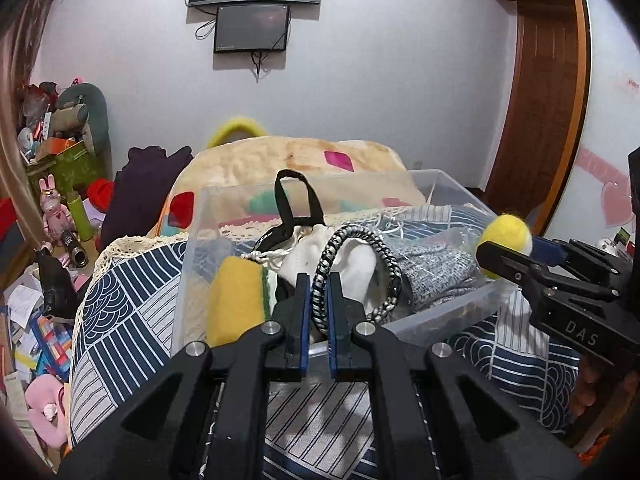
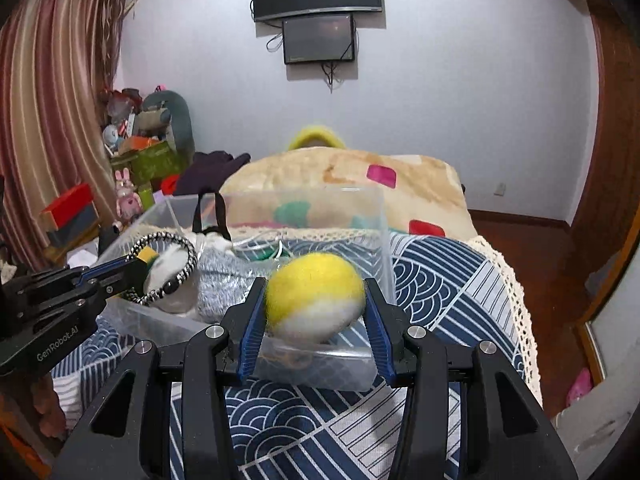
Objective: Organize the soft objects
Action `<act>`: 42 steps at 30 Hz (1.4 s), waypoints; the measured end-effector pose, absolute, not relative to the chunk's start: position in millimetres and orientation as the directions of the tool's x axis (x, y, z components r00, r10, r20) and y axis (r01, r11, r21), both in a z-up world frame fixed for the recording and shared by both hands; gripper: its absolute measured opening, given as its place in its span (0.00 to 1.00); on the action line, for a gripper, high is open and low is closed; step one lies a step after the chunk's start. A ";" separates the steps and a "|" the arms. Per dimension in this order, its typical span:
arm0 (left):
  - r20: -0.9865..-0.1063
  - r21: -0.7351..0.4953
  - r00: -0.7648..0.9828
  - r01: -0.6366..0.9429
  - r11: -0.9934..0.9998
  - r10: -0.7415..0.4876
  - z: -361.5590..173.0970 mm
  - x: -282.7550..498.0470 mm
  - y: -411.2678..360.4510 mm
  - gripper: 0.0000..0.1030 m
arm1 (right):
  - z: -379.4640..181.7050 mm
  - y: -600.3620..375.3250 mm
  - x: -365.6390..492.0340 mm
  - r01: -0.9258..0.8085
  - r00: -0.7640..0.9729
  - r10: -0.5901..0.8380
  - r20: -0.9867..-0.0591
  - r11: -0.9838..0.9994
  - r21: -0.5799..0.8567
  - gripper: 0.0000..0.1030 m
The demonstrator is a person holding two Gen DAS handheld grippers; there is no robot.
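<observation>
The left gripper (image 1: 318, 296) pinches a braided bracelet (image 1: 362, 264) over the clear plastic bin (image 1: 440, 312) (already crowded with fabrics), while the right gripper (image 2: 316, 304) clamps a yellow-and-white felt ball (image 2: 315, 294) at the bin's near edge, above the patterned bedspread (image 2: 440, 280).

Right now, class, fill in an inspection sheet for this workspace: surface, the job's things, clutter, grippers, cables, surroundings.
Surface: bed with a blue wave-pattern cover.
Job's things: clear plastic bin holding a yellow sponge, white pouch and grey knit cloth.
Clutter: toys and boxes piled on the floor.
Grippers: left gripper shut on a braided bracelet; right gripper shut on a yellow-white felt ball.
Cables: loose wires under the wall screens.
Surroundings: curtain, wooden door frame.
</observation>
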State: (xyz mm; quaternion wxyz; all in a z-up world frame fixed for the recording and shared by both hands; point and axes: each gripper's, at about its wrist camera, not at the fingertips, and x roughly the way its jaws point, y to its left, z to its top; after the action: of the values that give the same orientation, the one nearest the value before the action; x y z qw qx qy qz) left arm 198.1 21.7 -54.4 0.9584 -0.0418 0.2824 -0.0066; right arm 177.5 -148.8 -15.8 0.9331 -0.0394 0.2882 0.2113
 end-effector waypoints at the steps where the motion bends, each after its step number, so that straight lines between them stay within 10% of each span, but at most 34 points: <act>1: -0.536 -0.094 0.843 -0.009 0.995 -0.043 -54.5 196.8 22.9 0.06 | -16.6 -149.1 176.9 -0.417 0.747 0.368 -0.554 0.908 0.040 0.42; 11: -0.527 -0.117 0.847 0.008 0.993 -0.069 -49.2 184.3 26.1 0.26 | -6.7 -155.1 167.8 -0.415 0.765 0.359 -0.535 0.910 0.016 0.56; 30: -0.369 -0.117 0.924 0.058 0.991 -0.098 8.9 106.6 23.9 0.35 | 51.4 -168.3 110.8 -0.469 0.812 0.444 -0.379 0.883 0.031 0.56; 42: -0.287 -0.102 0.953 0.071 0.992 -0.098 21.8 65.6 20.5 0.80 | 59.2 -167.1 83.1 -0.488 0.826 0.474 -0.306 0.872 0.034 0.80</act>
State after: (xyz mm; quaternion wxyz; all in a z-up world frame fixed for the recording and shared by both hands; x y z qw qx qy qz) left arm 65.6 20.5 21.8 0.9871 -0.0451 0.1474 -0.0428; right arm 83.1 -167.1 59.2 0.9551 -0.0230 0.1540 0.2519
